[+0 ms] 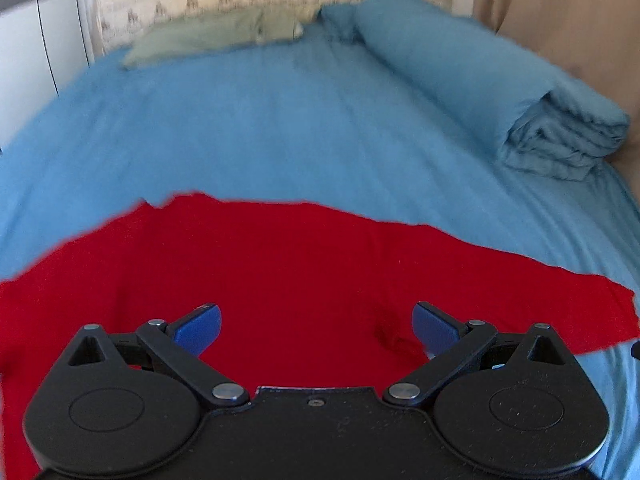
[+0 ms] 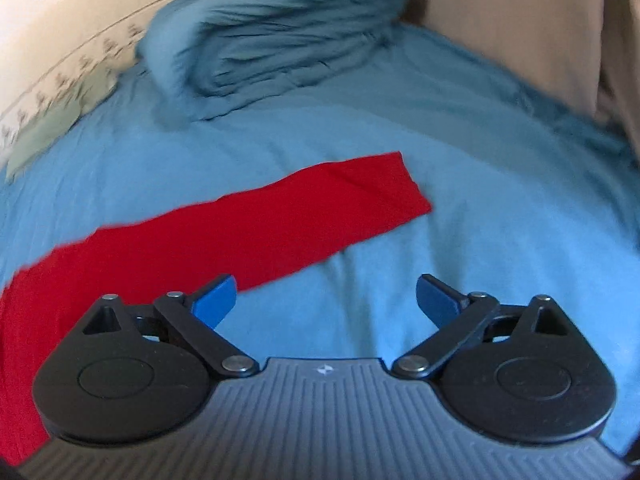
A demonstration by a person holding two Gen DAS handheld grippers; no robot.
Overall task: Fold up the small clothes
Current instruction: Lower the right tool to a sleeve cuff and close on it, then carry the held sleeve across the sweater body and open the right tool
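left claw (image 1: 316,326): released, over red cloth (image 1: 280,272)
right claw (image 2: 326,300): released, over sheet (image 2: 440,240)
around: duvet (image 2: 280,40), pillow (image 1: 208,36)

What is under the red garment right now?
The red garment lies spread on the blue bedsheet, which shows all around its edges. Whether anything else sits beneath it cannot be seen, because the cloth covers that area. Both grippers are open above it.

Folded blue duvet (image 1: 496,80) lies on blue sheet (image 1: 260,128).
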